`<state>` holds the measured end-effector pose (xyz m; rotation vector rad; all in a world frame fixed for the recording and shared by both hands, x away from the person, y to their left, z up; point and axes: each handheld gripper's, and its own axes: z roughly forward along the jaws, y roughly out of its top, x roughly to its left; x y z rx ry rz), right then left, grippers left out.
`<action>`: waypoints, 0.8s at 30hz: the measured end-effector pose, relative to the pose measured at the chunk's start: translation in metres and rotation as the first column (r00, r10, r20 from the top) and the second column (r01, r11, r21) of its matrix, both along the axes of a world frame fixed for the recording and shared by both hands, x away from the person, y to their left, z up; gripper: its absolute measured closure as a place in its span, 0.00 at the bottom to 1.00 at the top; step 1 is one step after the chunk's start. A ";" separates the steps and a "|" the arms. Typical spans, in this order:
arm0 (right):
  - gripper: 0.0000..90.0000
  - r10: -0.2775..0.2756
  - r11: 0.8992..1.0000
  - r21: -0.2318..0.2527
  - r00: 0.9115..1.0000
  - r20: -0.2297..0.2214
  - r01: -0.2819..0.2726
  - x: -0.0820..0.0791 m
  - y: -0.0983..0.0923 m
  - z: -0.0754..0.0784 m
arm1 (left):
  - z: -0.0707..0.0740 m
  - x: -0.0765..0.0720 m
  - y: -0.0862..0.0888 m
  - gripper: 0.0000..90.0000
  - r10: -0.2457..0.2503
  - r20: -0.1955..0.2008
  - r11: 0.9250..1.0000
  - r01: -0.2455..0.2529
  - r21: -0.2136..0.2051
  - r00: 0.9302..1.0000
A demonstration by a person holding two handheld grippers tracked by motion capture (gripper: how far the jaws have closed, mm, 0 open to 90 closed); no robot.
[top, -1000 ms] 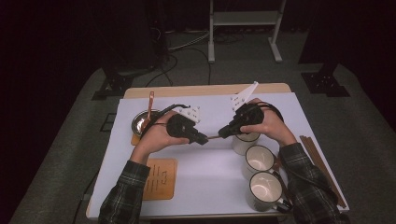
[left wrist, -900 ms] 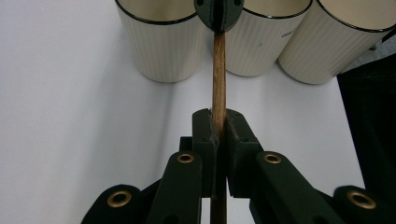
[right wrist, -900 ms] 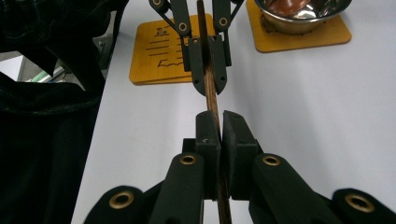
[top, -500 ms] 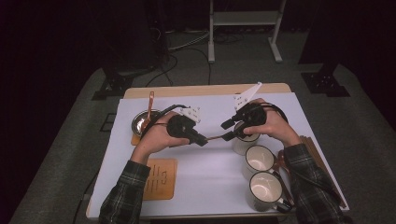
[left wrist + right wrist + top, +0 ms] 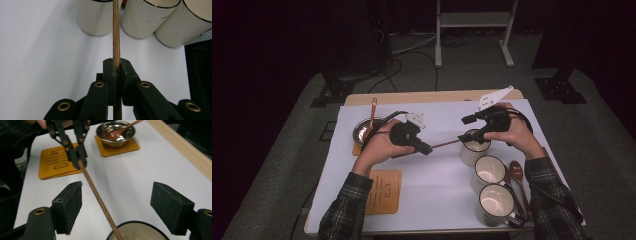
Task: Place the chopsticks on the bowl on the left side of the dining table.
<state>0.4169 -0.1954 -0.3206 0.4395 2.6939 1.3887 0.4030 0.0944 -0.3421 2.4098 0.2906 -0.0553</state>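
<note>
A thin wooden stick [image 5: 444,144] runs level from my left gripper [image 5: 426,149] to the nearest-to-centre cream mug [image 5: 473,150], its far end inside the rim. The left gripper [image 5: 117,70] is shut on the stick [image 5: 115,30] near its end. My right gripper [image 5: 467,129] hovers over that mug, and its jaws have just been opening. In the right gripper view the stick [image 5: 95,192] passes between the wide-apart pads [image 5: 68,205] without touching them, and the left gripper [image 5: 80,161] grips it farther off.
Two more cream mugs [image 5: 489,170] [image 5: 494,202] stand in a row toward the front right, with a wooden spoon [image 5: 516,172] beside them. A metal bowl [image 5: 363,131] holding a spoon sits on an orange coaster at left. Another orange coaster [image 5: 383,192] lies near the front.
The right gripper's jaws have spread apart and let go of the stick, and the hand has shifted slightly to the right. The left gripper has kept still with the stick.
</note>
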 end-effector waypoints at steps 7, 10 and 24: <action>0.27 -0.080 0.997 0.018 0.997 0.009 0.079 -0.001 -0.020 -0.001 | 0.002 0.002 0.006 0.94 0.035 -0.002 0.999 -0.035 0.000 0.999; 0.26 -0.112 0.993 0.026 0.994 0.016 0.111 -0.001 -0.029 -0.001 | 0.002 0.003 0.009 0.94 0.045 0.006 0.999 -0.045 0.004 0.999; 0.23 -0.282 0.959 0.050 0.959 0.033 0.280 -0.004 -0.068 -0.008 | 0.003 0.006 0.023 0.94 0.107 0.012 0.994 -0.107 -0.003 0.994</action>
